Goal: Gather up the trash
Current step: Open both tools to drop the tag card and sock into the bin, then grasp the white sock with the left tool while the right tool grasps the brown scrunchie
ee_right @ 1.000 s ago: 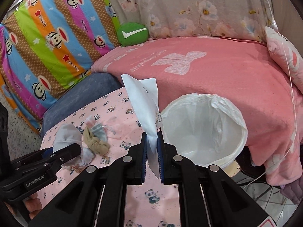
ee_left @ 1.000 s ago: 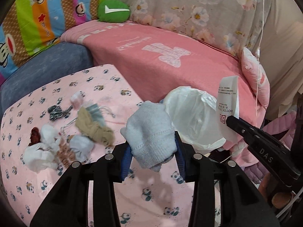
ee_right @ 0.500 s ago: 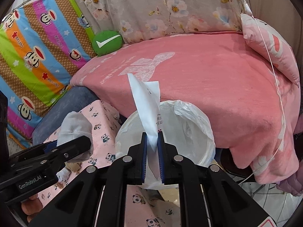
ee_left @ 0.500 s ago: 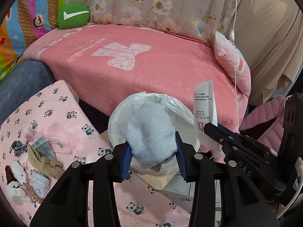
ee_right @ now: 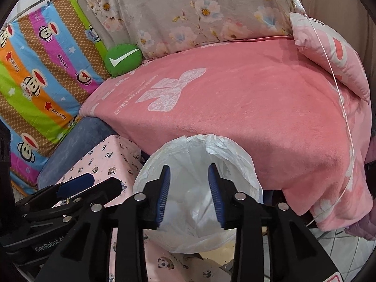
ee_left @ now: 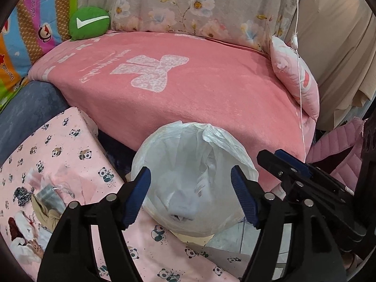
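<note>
1. Left wrist view: left claw (ee_left: 190, 188) released, empty above the lined bin (ee_left: 195, 181), pale trash inside; more scraps (ee_left: 35, 202) wait lower left on the panda-print counter (ee_left: 77, 155).
2. Right wrist view: right claw (ee_right: 189, 188) released, empty over bin.

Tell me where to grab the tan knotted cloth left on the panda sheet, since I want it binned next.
Grip the tan knotted cloth at its bunched middle, coming straight down from above with the open left gripper. It lies flat on the panda sheet among other scraps, partly under a clear wrapper, so a side approach would likely snag those. The lined bin is close on its right.
</note>
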Action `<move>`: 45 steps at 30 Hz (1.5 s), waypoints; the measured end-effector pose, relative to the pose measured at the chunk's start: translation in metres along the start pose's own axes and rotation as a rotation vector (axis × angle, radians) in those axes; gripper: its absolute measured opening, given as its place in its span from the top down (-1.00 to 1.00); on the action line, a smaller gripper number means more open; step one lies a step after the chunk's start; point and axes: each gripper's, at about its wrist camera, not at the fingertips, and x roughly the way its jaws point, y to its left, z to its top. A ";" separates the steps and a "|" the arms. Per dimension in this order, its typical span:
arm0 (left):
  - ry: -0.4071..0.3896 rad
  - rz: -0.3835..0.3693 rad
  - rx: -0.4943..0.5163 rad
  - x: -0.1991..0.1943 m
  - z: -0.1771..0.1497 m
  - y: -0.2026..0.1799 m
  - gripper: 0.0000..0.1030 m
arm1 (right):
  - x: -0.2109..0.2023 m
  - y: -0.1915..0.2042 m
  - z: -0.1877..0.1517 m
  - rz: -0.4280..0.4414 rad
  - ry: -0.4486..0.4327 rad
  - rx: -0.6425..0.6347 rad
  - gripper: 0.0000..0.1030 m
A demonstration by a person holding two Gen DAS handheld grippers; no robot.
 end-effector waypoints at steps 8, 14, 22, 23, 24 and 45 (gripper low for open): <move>-0.020 0.028 -0.063 -0.013 -0.004 0.020 -0.47 | -0.008 0.006 -0.001 -0.013 -0.006 -0.009 -0.01; -0.048 0.077 -0.114 -0.029 -0.013 0.040 -0.54 | -0.018 0.018 -0.008 -0.004 -0.005 -0.032 -0.11; -0.073 0.117 -0.180 -0.052 -0.026 0.069 -0.54 | -0.030 0.048 -0.019 0.032 -0.004 -0.073 -0.20; -0.075 0.124 -0.184 -0.054 -0.029 0.072 -0.54 | -0.032 0.054 -0.021 0.040 -0.002 -0.083 -0.20; -0.076 0.133 -0.188 -0.057 -0.031 0.075 -0.55 | -0.033 0.058 -0.022 0.046 -0.001 -0.088 -0.21; -0.091 0.348 -0.370 -0.111 -0.099 0.181 -0.78 | -0.036 0.167 -0.069 0.164 0.082 -0.227 -0.35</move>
